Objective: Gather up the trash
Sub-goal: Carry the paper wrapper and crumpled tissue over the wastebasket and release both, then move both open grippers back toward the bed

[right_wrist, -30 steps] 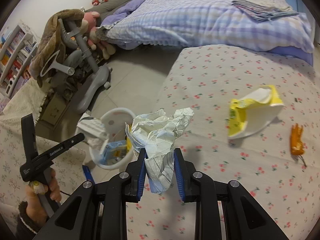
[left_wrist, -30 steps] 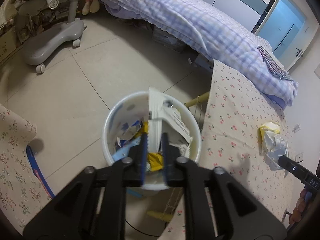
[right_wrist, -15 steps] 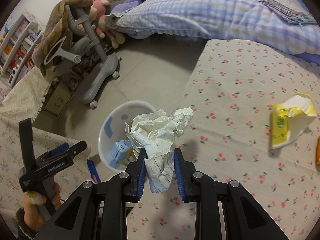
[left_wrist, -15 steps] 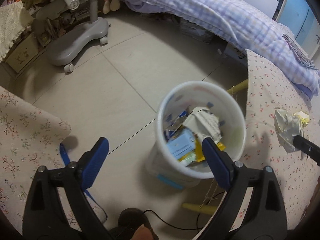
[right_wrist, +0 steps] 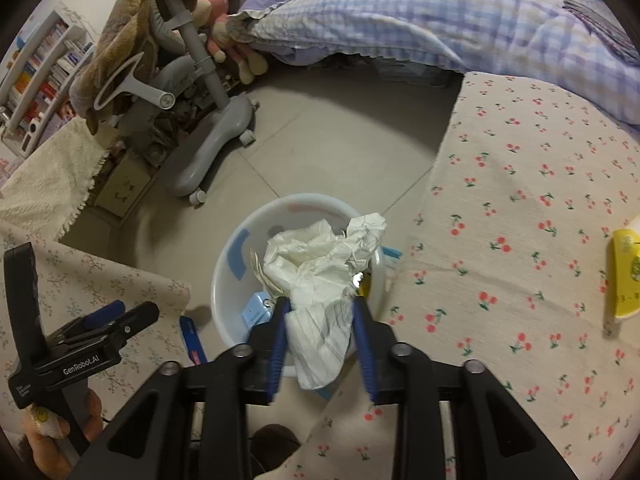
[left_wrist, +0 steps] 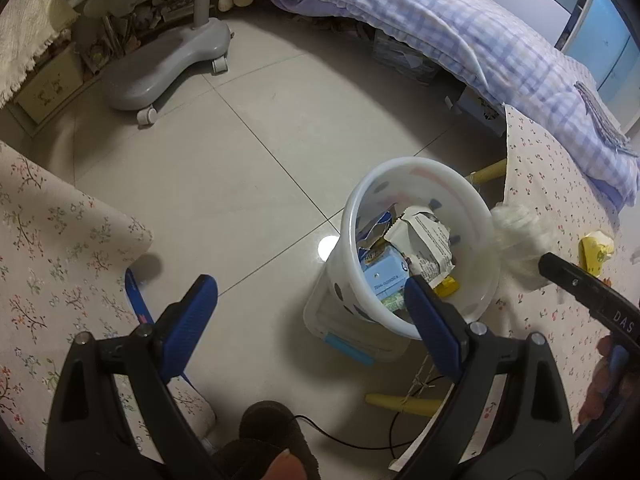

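Observation:
A white bin (left_wrist: 482, 292) stands on the floor beside the cherry-print table (right_wrist: 520, 240), with a white wrapper (left_wrist: 424, 240) and a blue box (left_wrist: 384, 276) inside. My left gripper (left_wrist: 309, 284) is wide open and empty, just left of the bin; it also shows as the left gripper (right_wrist: 132, 316) at the lower left of the right wrist view. My right gripper (right_wrist: 320, 308) hangs over the bin rim (right_wrist: 224, 264). Its jaws are opening, with crumpled white paper (right_wrist: 320, 264) loose between them. On the table lies a yellow wrapper (right_wrist: 624, 276).
A grey wheeled chair base (left_wrist: 168, 68) stands on the tiled floor behind the bin. A bed with a checked cover (left_wrist: 440, 20) runs along the back. A floral cloth (left_wrist: 48, 240) hangs at the left, with a blue strap (left_wrist: 134, 292) beside it. A black cable (left_wrist: 340, 436) crosses the floor.
My left gripper opened wide, dropped its white wrapper into the bin and shifted left. My right gripper carried the crumpled paper from the table to over the bin, and its jaws have spread.

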{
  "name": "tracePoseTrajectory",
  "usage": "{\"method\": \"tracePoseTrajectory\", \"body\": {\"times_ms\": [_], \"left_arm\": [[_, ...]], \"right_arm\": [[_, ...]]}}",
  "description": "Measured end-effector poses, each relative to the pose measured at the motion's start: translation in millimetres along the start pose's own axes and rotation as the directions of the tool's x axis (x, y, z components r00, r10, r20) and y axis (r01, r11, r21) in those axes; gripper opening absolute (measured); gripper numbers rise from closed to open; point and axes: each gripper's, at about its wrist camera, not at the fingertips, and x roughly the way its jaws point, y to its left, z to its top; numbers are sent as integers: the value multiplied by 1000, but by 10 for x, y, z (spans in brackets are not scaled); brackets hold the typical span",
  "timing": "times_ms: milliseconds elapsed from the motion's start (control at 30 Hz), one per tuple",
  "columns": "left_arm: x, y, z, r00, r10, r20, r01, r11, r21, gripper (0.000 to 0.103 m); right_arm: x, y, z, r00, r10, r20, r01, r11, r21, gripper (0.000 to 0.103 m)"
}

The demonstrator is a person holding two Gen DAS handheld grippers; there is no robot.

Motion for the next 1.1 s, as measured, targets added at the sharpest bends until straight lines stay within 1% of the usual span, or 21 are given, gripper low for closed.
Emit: {"method": "tracePoseTrajectory", "body": {"times_ms": [33,67,100,267,533,867,1100], "left_arm": [[0,3,-2,1000,-3,0,3,1000,-2,94],[1,1,3,1000,-4,-1,4,1000,-2,94],[0,-6,2,1000,-7,-1,7,1000,0,94],[-2,-19,-7,1000,-13,-1,13,1000,7,94],[-17,-78,-47,999,-32,-6,32,999,24,94],[-36,-285,-115,999,-53,12,52,996,67,94],[-30,-462,-142,998,-69,11,68,993,99,95]], "right_arm": [[3,-5,2,1000,-3,1,3,1000,7,60],[-11,-9,0,1000,-8,10,8,1000,12,64],[-30,-10,-2,1000,-10,16,10,1000,11,65],[-172,-55,-21,999,-41,31,41,999,-6,66],[-470,-311,-96,994,-95,62,95,995,7,71],[-921,-819,-244,979,-171,112,165,985,60,72],[-1175,-1365,-430,963,-244,118,228,965,132,74]]}}
